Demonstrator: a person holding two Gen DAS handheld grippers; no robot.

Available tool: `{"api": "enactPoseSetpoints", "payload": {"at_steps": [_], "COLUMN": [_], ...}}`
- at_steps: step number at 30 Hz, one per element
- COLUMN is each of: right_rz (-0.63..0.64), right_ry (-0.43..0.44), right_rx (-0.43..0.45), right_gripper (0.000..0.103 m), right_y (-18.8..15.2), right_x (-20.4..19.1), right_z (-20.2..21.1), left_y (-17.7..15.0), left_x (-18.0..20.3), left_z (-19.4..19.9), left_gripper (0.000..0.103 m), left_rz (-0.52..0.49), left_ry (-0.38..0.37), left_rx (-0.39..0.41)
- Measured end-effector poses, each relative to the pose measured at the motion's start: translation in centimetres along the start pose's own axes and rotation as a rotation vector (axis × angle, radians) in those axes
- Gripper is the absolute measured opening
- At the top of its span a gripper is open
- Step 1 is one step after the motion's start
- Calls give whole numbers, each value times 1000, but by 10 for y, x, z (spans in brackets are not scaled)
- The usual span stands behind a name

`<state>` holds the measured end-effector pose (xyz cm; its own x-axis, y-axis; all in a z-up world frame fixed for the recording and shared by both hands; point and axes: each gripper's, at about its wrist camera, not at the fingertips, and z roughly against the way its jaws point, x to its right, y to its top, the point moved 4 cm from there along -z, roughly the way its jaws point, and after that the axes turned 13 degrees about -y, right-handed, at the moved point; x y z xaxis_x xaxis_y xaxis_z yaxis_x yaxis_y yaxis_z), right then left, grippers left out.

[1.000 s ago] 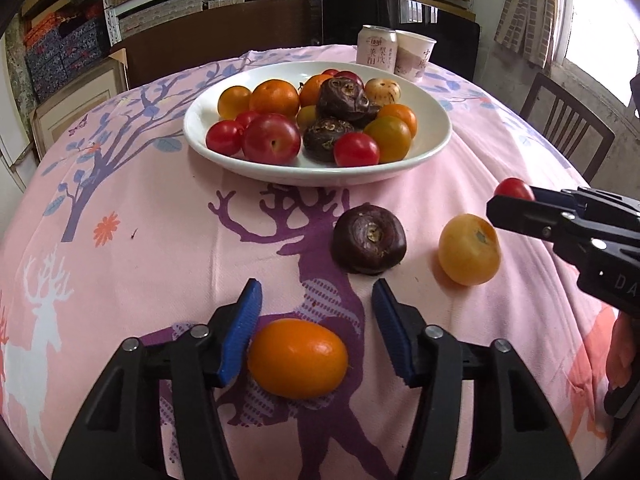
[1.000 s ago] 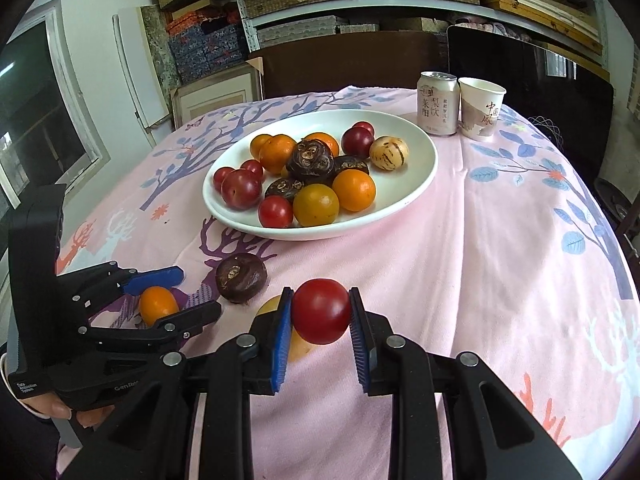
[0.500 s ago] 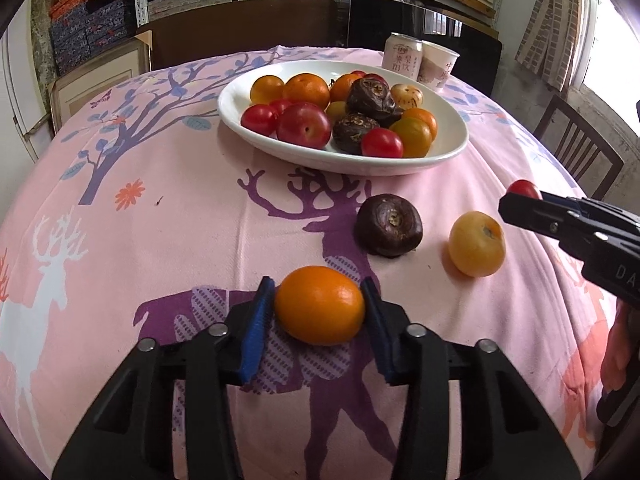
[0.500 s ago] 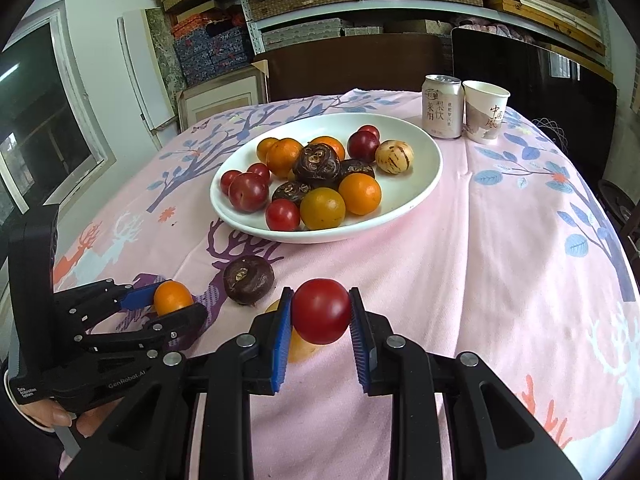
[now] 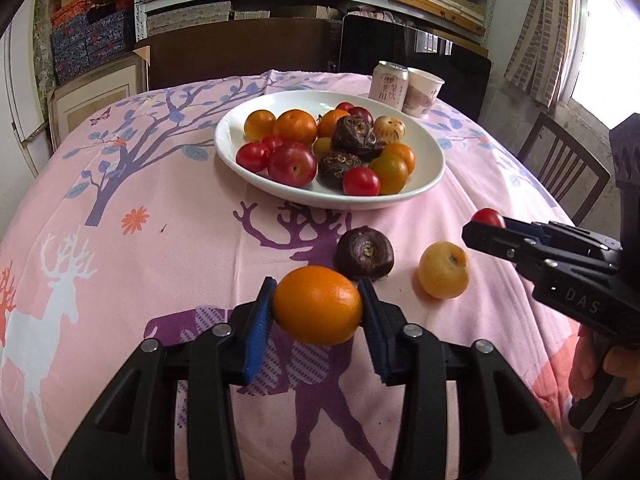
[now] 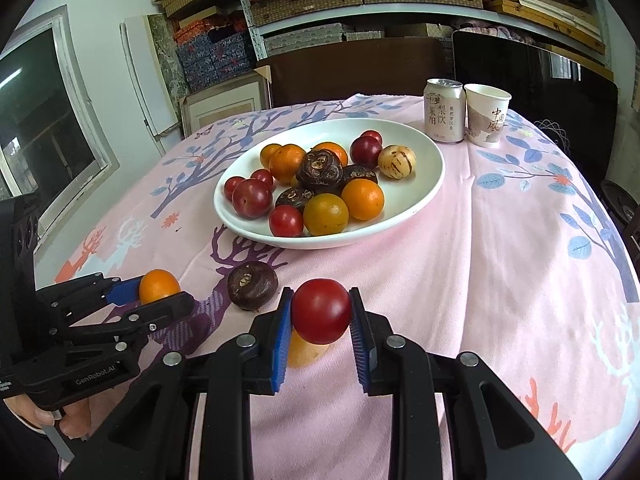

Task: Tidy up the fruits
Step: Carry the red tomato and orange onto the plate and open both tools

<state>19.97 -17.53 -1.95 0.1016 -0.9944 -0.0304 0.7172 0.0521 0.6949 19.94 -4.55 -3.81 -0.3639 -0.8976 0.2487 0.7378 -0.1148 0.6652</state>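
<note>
Orange fruit (image 5: pixel 317 305) sits clamped between the blue pads of your left claw (image 5: pixel 317 312), lifted clear of the pink-clothed surface (image 5: pixel 160 248). Your right claw (image 6: pixel 320 318) is closed on a red tomato (image 6: pixel 321 310), also held above the cloth. Below it, a yellow fruit (image 5: pixel 443 275) lies on the surface, with a dark brown fruit (image 5: pixel 364 252) just beside it and apart from it. Beyond both, the white bowl (image 6: pixel 424 200) holds a heap of red, orange and dark fruits plus one pale striped one. At the far edge, a drink can (image 6: pixel 444 110) and a paper cup (image 6: pixel 487 114) stand side by side.
</note>
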Motion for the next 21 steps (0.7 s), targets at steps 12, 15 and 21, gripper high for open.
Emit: {"api": "enactPoseSetpoints", "payload": {"at_steps": [12, 15, 21], "right_rz": [-15, 44, 119], "right_ry": [-17, -35, -49], "right_rx": [169, 168, 128], "right_gripper": [27, 27, 28], "right_y": [45, 61, 80], "right_x": [1, -10, -32], "right_z": [26, 8, -40], "left_y": [81, 104, 133], "left_x": [-1, -7, -34], "left_z": [-4, -19, -53], "left_gripper": [41, 41, 41], "left_rz": [-61, -43, 27], "left_ry": [11, 14, 53], "left_rx": [53, 66, 42]}}
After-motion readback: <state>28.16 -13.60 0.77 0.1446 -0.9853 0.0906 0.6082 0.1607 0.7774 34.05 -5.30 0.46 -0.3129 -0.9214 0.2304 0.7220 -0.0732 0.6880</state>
